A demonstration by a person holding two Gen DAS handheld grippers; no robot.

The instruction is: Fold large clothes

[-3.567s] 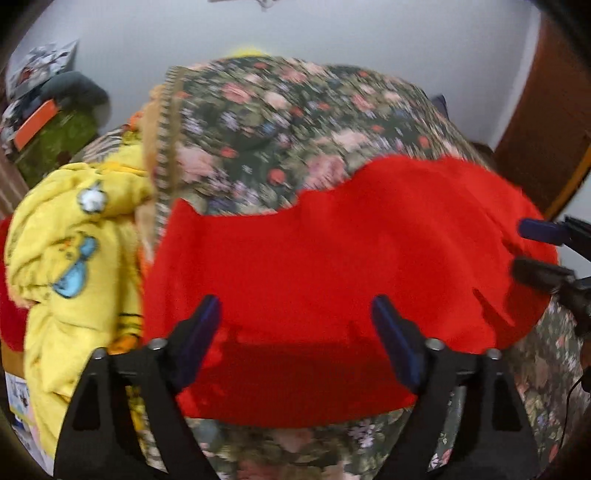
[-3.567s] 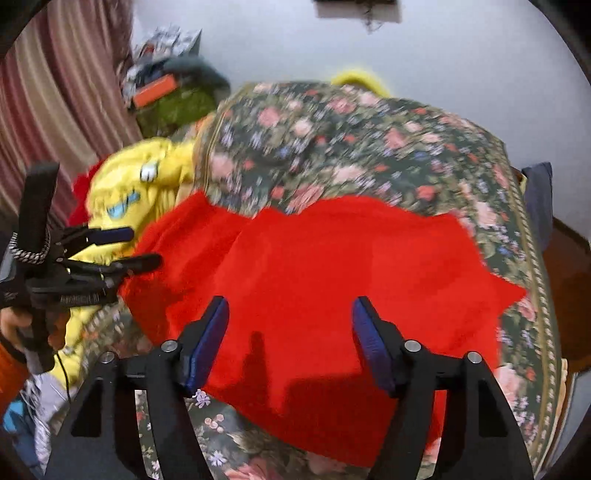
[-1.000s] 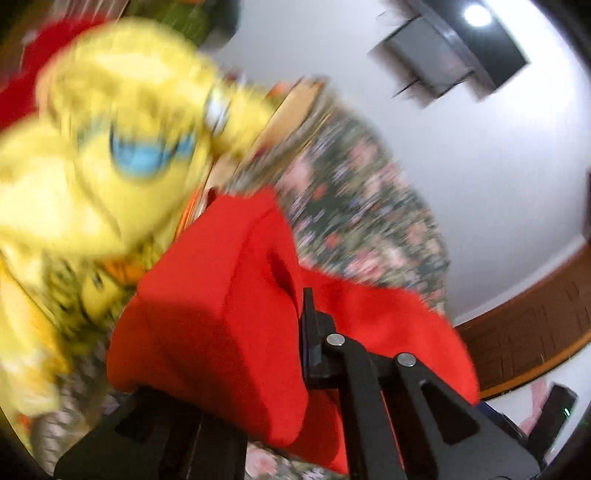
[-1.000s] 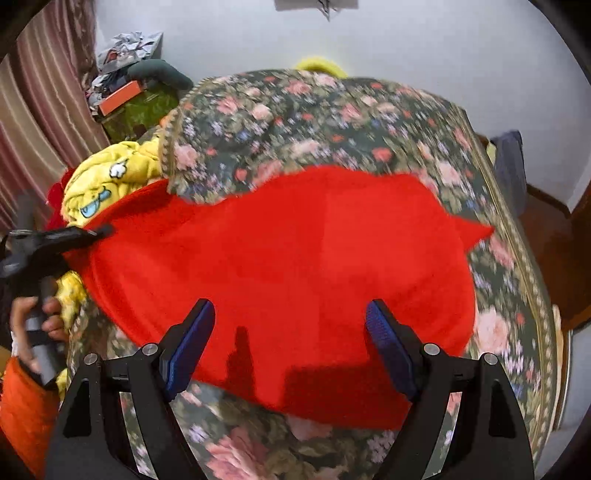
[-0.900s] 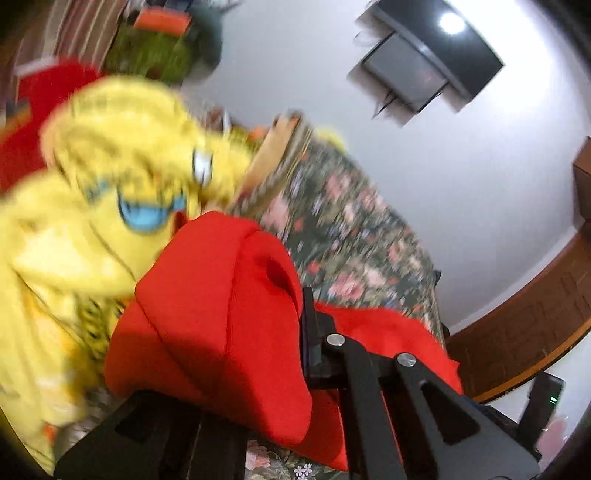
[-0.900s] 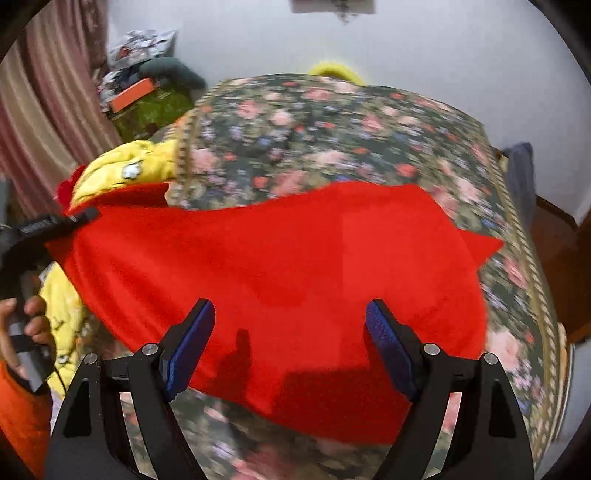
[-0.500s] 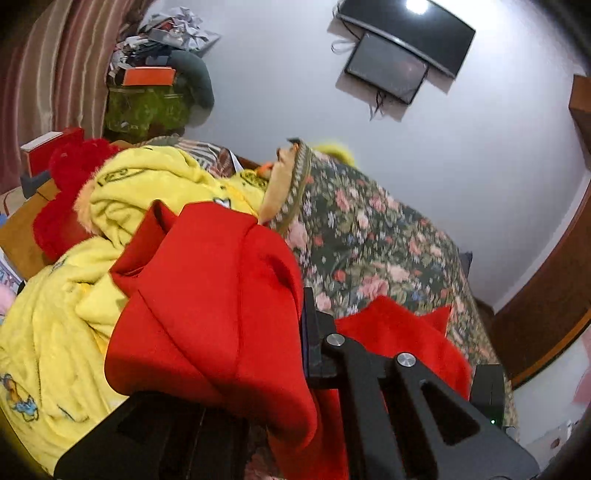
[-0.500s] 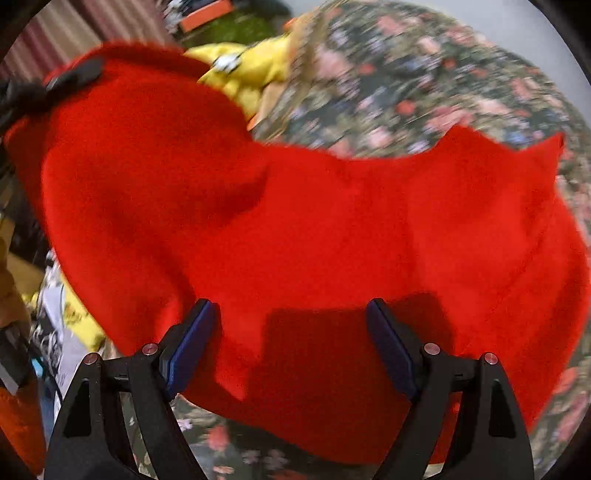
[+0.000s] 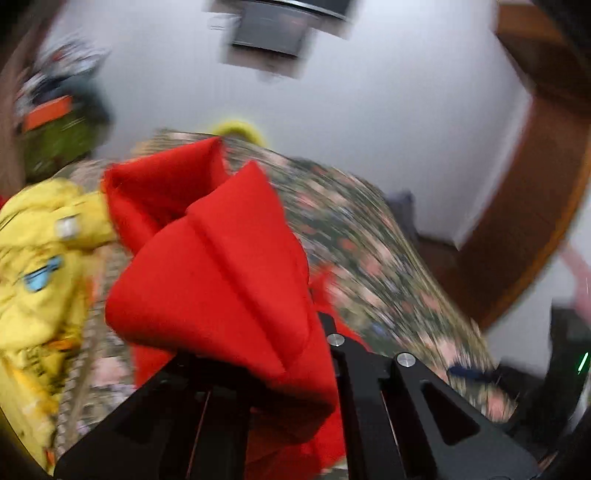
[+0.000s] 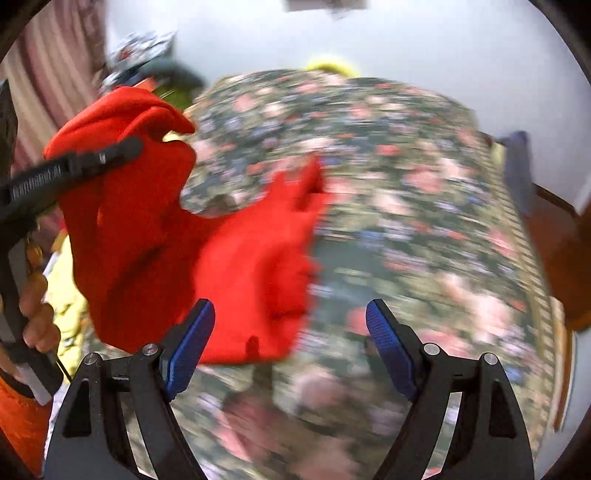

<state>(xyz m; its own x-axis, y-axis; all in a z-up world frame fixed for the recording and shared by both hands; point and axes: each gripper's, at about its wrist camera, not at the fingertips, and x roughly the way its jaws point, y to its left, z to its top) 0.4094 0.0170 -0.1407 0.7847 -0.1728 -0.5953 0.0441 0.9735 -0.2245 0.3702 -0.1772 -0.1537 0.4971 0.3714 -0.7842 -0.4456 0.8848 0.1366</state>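
Observation:
A red fleece garment (image 9: 214, 266) hangs bunched from my left gripper (image 9: 295, 354), which is shut on it and holds it up above the floral bed cover (image 9: 369, 258). In the right wrist view the red garment (image 10: 177, 236) hangs from the left gripper (image 10: 110, 155) at the left, its lower end trailing onto the floral bed cover (image 10: 406, 206). My right gripper (image 10: 288, 339) is open and empty, above the bed's near part, just right of the cloth's lower edge. Both views are motion-blurred.
A yellow printed blanket (image 9: 40, 251) lies heaped at the bed's left side. Cluttered shelves with an orange box (image 9: 48, 114) stand at the far left. A dark cloth (image 10: 517, 173) hangs at the bed's right edge. A wall screen (image 9: 273, 26) is above.
The left gripper, shut on the red garment, has lifted it off the bed and swung it. The cloth no longer spreads under the right gripper, which now has bare bed cover beneath it.

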